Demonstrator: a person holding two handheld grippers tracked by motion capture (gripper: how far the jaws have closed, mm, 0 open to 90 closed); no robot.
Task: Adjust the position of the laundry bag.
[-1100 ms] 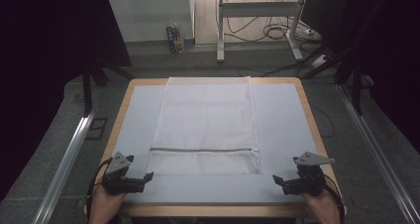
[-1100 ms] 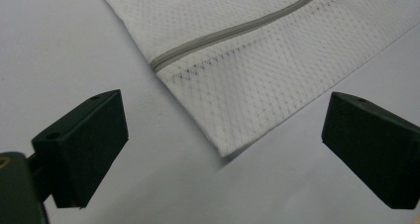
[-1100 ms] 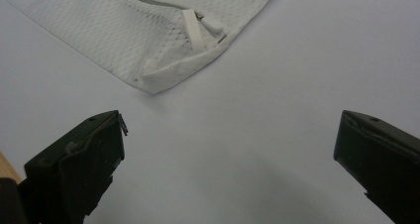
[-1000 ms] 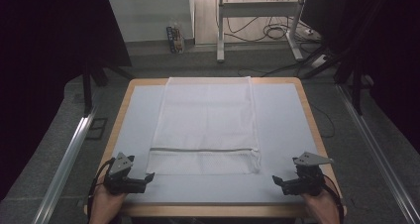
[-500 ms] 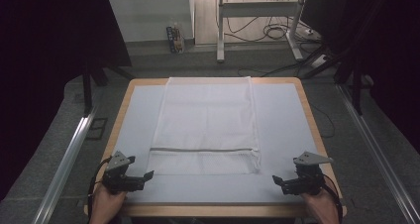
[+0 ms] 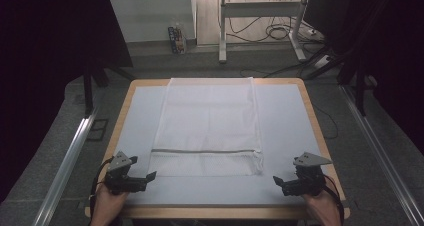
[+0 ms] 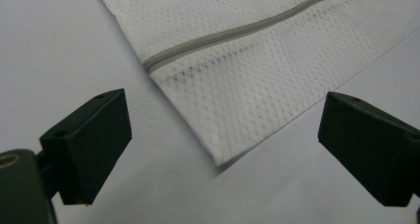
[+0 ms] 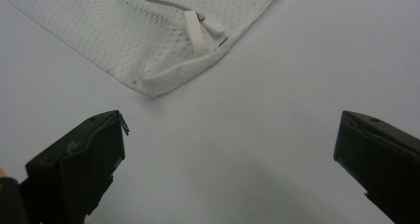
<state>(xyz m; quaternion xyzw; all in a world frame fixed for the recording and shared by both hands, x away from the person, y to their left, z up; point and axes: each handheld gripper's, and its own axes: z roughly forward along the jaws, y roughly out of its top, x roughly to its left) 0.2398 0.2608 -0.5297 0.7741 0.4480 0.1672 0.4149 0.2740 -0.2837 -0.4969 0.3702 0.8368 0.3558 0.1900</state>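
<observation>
White mesh bag [image 6: 207, 128]: its zipper pull [image 8: 194, 31] faces the right gripper [image 8: 228, 159]; both grippers gape, empty.

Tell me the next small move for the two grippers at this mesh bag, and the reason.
Probably ease both forward to the near corners. The left gripper and right gripper stand open, short of the mesh laundry bag, which lies flat on the table. Each gripper view shows a corner ahead of the jaws, untouched.

Your wooden table [image 6: 314, 117] carries a pale grey mat [image 6: 285, 131] across nearly its whole top. On that mat a white mesh laundry bag [image 6: 207, 121] lies flat, its grey zipper [image 6: 205, 150] near your edge.
</observation>
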